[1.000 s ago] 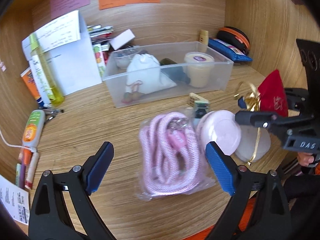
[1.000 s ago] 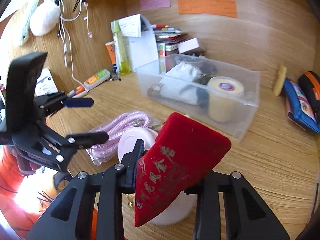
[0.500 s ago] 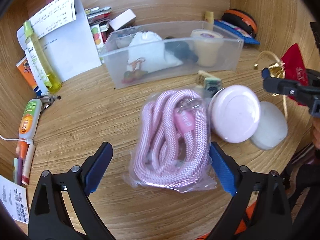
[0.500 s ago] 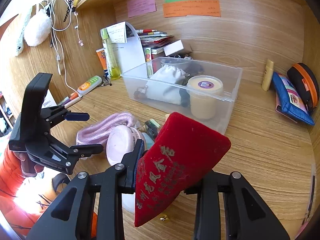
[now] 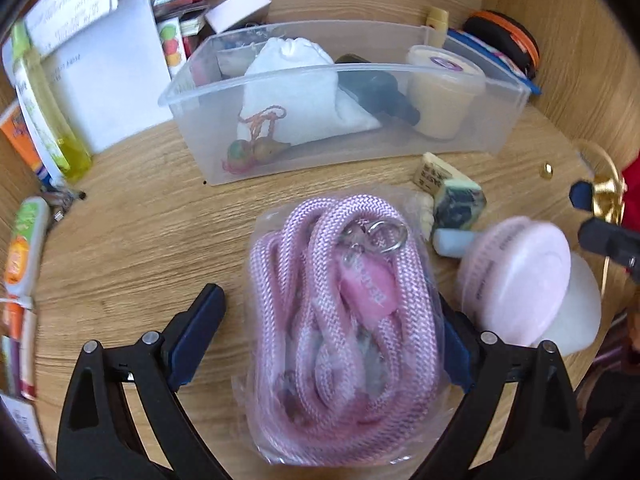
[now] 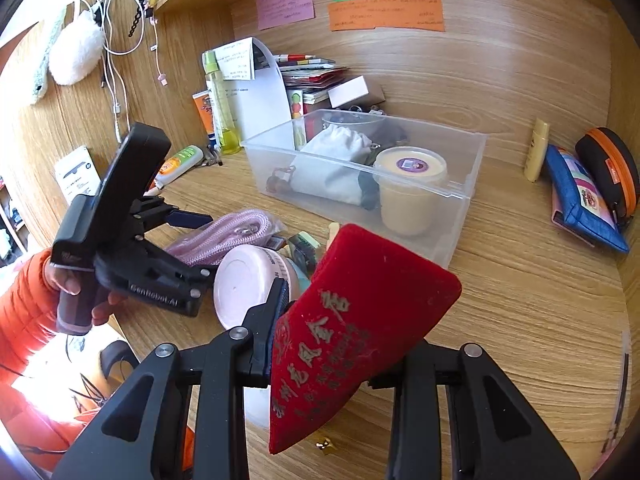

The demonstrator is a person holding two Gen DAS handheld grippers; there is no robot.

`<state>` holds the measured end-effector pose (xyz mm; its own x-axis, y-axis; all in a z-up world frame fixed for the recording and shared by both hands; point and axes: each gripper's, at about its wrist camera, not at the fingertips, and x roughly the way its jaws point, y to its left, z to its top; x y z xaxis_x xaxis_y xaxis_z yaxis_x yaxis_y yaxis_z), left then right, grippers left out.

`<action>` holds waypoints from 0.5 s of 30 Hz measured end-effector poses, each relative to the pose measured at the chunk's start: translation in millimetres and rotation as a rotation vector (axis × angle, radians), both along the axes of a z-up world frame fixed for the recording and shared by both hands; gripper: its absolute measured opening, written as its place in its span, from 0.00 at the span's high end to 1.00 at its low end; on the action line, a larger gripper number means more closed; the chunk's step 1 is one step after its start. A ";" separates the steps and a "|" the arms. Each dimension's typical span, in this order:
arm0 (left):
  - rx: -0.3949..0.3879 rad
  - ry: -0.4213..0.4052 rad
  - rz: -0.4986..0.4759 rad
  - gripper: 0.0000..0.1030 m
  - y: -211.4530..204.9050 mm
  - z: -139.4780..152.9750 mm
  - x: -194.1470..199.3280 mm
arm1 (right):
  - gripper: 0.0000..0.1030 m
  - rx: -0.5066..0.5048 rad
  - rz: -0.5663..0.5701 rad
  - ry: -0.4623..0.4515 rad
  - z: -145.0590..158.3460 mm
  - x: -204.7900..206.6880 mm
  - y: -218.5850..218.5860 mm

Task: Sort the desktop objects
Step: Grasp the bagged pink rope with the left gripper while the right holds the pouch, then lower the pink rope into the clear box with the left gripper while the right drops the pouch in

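Change: left gripper [image 5: 320,336] has dropped lower, jaws wide astride bagged pink rope [image 5: 344,320], in front of clear bin [image 5: 340,160].
Right gripper [image 6: 340,344]: clamped on red pouch [image 6: 360,320].
Meaning: rope pickup imminent.

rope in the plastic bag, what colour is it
Pink and white braid, the rope shows best in the left wrist view.

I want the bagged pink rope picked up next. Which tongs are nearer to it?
Left. The left tongs stand open astride the bagged pink rope on the desk. The right tongs, shut on a red velvet pouch, sit beyond the pink round case.
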<state>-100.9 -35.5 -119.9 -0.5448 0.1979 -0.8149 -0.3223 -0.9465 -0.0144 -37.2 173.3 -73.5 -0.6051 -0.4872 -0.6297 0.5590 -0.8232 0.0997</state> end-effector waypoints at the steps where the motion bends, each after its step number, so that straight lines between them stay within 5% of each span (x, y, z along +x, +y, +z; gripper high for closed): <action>1: 0.008 0.005 0.004 0.07 -1.7 -0.2 -0.8 | 0.73 0.000 -0.002 -0.002 -0.5 -0.9 0.8; 6: 0.031 0.026 -0.005 0.31 -4.0 4.3 3.2 | 0.73 0.005 -0.003 -0.008 -1.9 -5.7 0.2; 15: 0.043 0.069 0.071 0.41 -18.6 8.5 5.1 | 0.73 -0.004 -0.004 0.008 7.4 -10.3 0.2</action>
<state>-95.8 -54.1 -111.3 -0.6135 0.1910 -0.7663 -0.2562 -0.9660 -0.0357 -47.4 173.5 -66.1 -0.6120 -0.4876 -0.6226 0.5568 -0.8248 0.0987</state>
